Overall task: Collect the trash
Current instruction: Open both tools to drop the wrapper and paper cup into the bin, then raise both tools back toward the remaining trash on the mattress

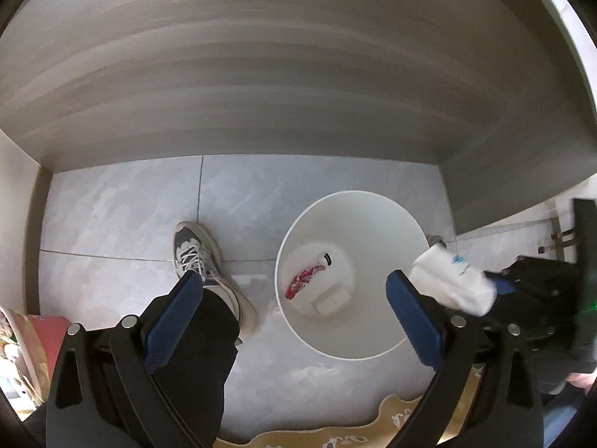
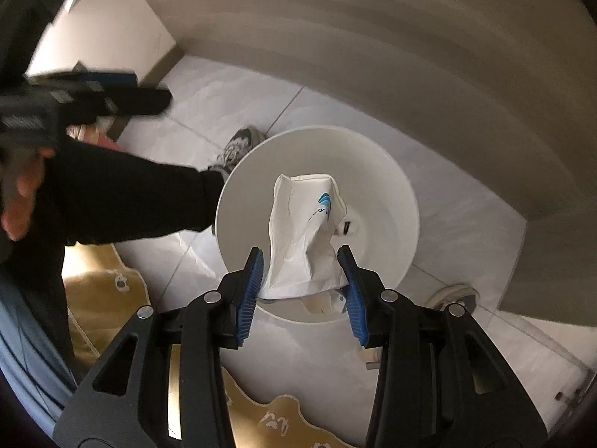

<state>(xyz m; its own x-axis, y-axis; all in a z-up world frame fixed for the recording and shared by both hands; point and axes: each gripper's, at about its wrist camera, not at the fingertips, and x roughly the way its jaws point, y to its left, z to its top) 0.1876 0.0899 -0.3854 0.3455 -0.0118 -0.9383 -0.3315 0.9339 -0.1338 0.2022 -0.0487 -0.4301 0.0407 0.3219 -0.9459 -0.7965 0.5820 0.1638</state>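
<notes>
A white round bin (image 1: 377,220) stands on the tiled floor. A red wrapper (image 1: 304,280), a small white box (image 1: 332,298) and a small white scrap lie in it. My left gripper (image 1: 294,276) hangs above the bin's left side, open wide with nothing between its fingers. My right gripper (image 2: 301,253) is shut on a crumpled white packet with a blue logo (image 2: 302,231), held just above the bin (image 2: 238,171). In the left wrist view the packet (image 1: 451,280) shows over the bin's right rim. In the right wrist view the left gripper (image 2: 112,93) is a blur at upper left.
A person's shoe (image 1: 197,250) and dark trouser leg (image 1: 201,347) stand left of the bin. A yellow patterned rug (image 2: 108,287) lies in front. A grey panel (image 1: 261,74) rises behind the bin. A second shoe (image 2: 455,295) is at the bin's right.
</notes>
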